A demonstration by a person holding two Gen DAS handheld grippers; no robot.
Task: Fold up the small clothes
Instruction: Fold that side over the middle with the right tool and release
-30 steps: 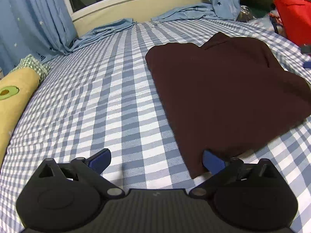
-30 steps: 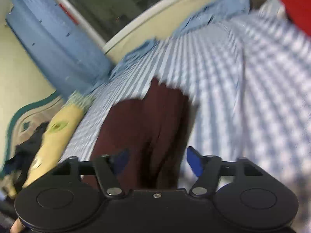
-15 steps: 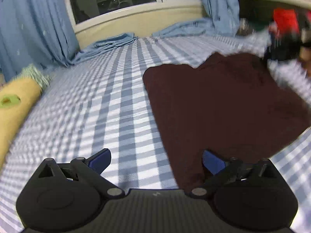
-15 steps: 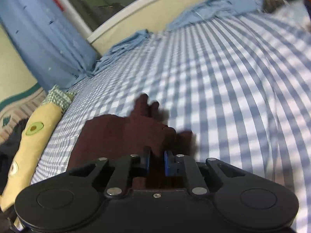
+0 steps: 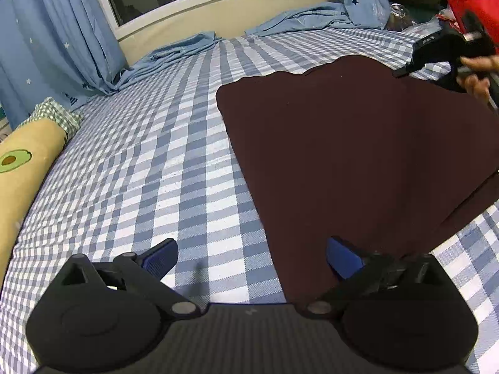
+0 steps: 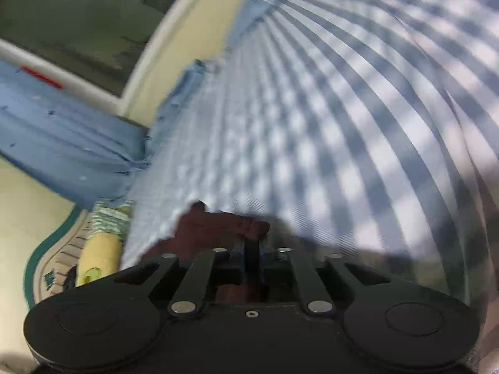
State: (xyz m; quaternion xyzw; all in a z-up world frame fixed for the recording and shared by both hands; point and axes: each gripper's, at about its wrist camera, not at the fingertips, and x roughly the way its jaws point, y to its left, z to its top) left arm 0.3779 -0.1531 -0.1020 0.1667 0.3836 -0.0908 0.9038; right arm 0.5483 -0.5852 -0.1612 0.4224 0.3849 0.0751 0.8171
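A dark maroon garment (image 5: 358, 155) lies flat on the blue checked bed sheet (image 5: 156, 171). My left gripper (image 5: 251, 254) is open just above the sheet, its right finger over the garment's near corner. My right gripper (image 6: 252, 257) is shut on a fold of the maroon garment (image 6: 215, 227), which bunches up past its fingers. In the left wrist view the right gripper (image 5: 449, 53) shows at the garment's far right edge, held by a hand.
A yellow avocado-print bolster (image 5: 21, 168) lies along the left edge of the bed. Blue star curtains (image 5: 53, 40) hang at the window, their ends lying on the sheet. Red fabric (image 5: 474, 3) sits at the far right.
My right gripper went from open over the garment to shut on its edge, then tilted and lifted. My left gripper stayed open and shifted slightly along the garment's near corner.
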